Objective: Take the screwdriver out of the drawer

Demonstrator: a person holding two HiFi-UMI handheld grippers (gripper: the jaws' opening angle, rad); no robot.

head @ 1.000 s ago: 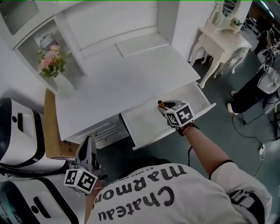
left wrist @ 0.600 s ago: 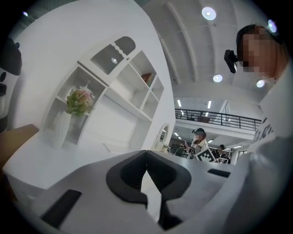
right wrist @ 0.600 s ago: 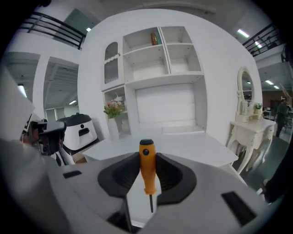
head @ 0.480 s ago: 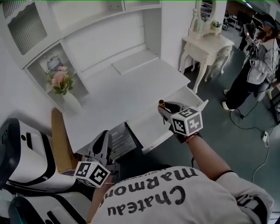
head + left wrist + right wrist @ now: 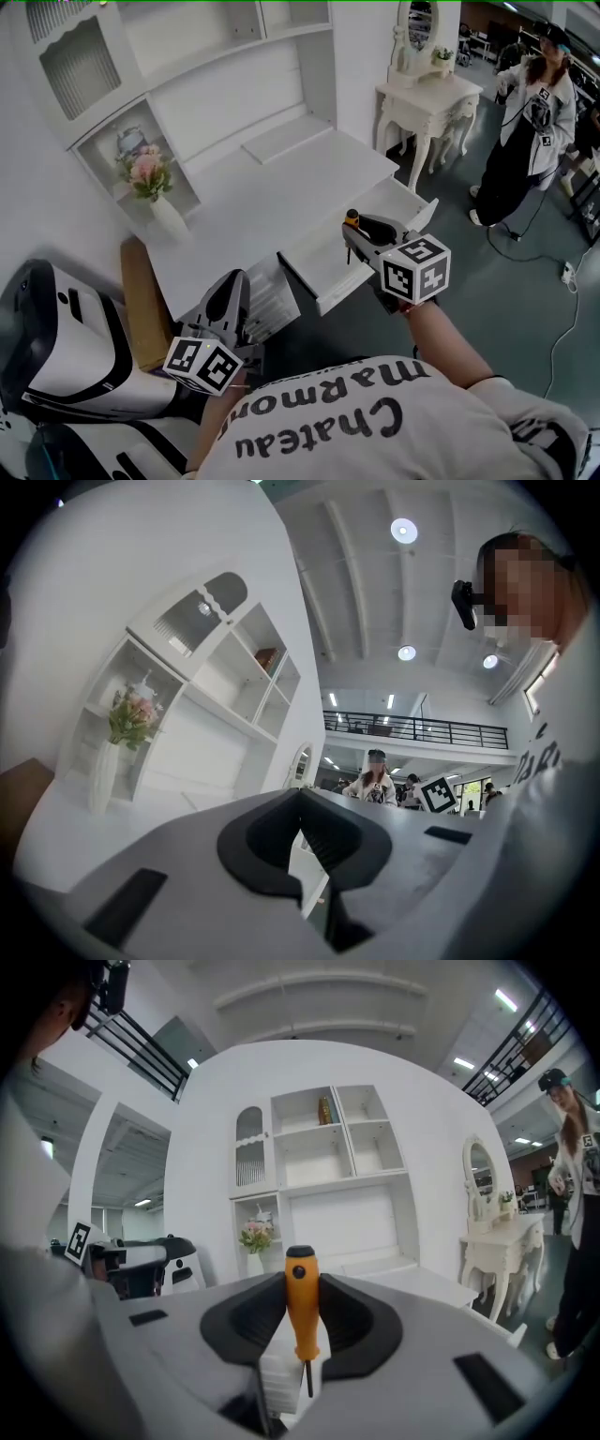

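Observation:
My right gripper (image 5: 356, 230) is shut on a screwdriver (image 5: 301, 1310) with an orange handle and a black cap, held upright between the pads with its thin shaft pointing down. In the head view the screwdriver's handle tip (image 5: 352, 219) pokes up above the open white drawer (image 5: 330, 267). The drawer stays pulled out from the white desk (image 5: 262, 206) and looks empty inside. My left gripper (image 5: 230, 298) is low at the desk's left front, its jaws closed together with nothing between them (image 5: 302, 829).
A vase of pink flowers (image 5: 150, 178) stands in the desk's hutch. A brown board (image 5: 141, 300) leans at the desk's left beside white-and-black machines (image 5: 56, 347). A white dressing table (image 5: 427, 108) and a standing person (image 5: 525, 141) are at the right.
The right gripper has risen out of the drawer with the screwdriver in it. The left gripper has lifted too. The head view has tilted upward, so more of the hutch and room shows.

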